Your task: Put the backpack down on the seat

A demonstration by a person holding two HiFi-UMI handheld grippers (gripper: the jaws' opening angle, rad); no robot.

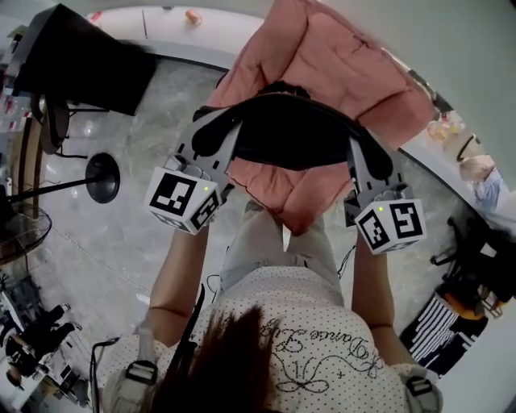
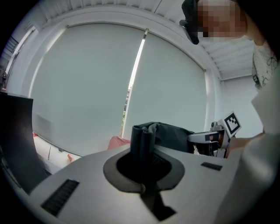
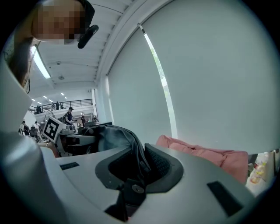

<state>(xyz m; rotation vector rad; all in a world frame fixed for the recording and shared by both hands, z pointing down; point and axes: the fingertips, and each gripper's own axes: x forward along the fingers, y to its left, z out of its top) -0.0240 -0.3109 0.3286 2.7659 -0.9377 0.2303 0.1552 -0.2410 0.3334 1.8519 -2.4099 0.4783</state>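
A black backpack hangs between my two grippers, above a pink cushioned seat. My left gripper is shut on a bunched black strap of the backpack at its left side. My right gripper is shut on a fold of the backpack's fabric at its right side. In the left gripper view the bag's body stretches across to the right gripper, with a bit of pink seat behind. The right gripper view shows the pink seat just beyond the jaws.
A black chair and a round black stand base stand on the grey floor at the left. A white ledge runs behind the seat. Bottles and a striped item lie at the right. People stand far back.
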